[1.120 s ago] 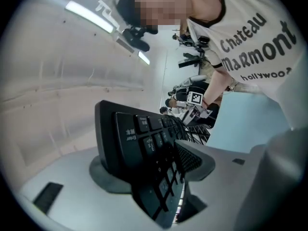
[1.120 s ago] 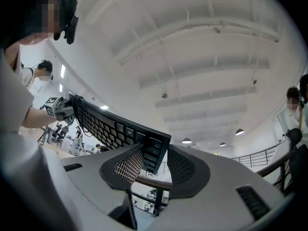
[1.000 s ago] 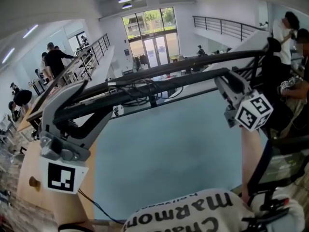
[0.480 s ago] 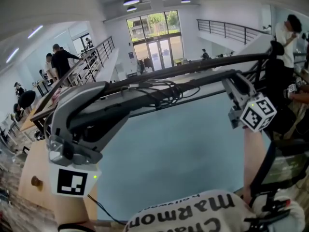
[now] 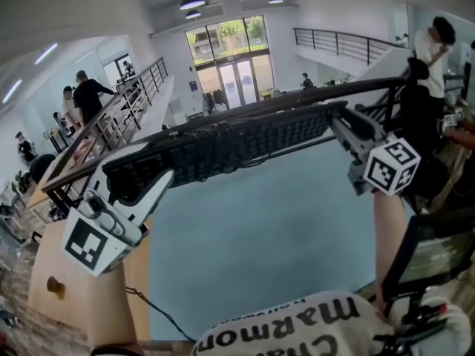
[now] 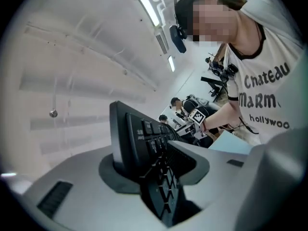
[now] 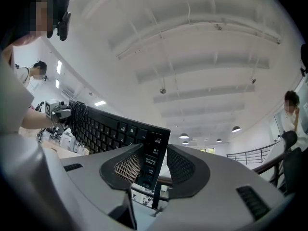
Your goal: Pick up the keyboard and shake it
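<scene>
Black plastic is clamped at both ends: the keyboard (image 5: 223,150) is held aloft above the pale blue table (image 5: 260,258), well clear of it. Its left end is pinched by the left gripper (image 5: 137,188), whose jaws have just been closing on that end. Its right end is pinched between the mesh pads of the right gripper (image 5: 338,121). For the shake to be done well, both pinches should be firm and the two ends moved together, so that the board is neither twisted nor slipped out of a jaw; short strokes are probably safest. The long axis is laid across the head view, left to right and slightly higher at the right, and the keys are turned toward the person.
</scene>
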### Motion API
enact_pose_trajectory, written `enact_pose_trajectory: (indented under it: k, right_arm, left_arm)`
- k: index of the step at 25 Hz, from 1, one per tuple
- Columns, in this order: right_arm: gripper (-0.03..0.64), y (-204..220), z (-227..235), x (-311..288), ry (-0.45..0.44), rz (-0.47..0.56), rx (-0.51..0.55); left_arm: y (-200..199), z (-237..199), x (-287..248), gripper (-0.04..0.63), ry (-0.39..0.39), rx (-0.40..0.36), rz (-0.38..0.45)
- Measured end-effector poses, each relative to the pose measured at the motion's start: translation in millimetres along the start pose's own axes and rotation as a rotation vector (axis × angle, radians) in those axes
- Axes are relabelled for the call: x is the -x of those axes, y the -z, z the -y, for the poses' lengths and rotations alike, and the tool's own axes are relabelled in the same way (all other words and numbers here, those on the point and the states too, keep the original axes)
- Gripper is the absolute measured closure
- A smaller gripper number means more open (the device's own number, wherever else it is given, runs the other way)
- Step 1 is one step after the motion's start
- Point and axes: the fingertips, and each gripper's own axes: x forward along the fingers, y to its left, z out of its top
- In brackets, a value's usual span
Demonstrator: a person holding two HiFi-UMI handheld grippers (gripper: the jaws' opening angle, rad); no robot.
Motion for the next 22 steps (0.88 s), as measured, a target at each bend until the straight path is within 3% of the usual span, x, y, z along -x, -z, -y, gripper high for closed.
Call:
enact_pose_trajectory:
  k: [4,11,16,22]
  right_arm:
    - [0.454,-13,0,-1,0.004,0.011,0.025]
    - [0.454,-29,5,1,0.047,0.049,0.018]
    - [0.454,-43,11,-3,0.048,0.078,0.0]
    - [0.454,-58,7,4,0.026,0.11,0.0]
  left_arm:
    - [-1,1,4,0.448,-0.005,0.048,0.031]
    - [-13,5,5,0.472,-0.002,0.046,0.075]
    - [-26,4,-1,0.482,-0.011,0.09,0.155]
    - [-32,7,-2,0.485,-0.036,0.114,0.183]
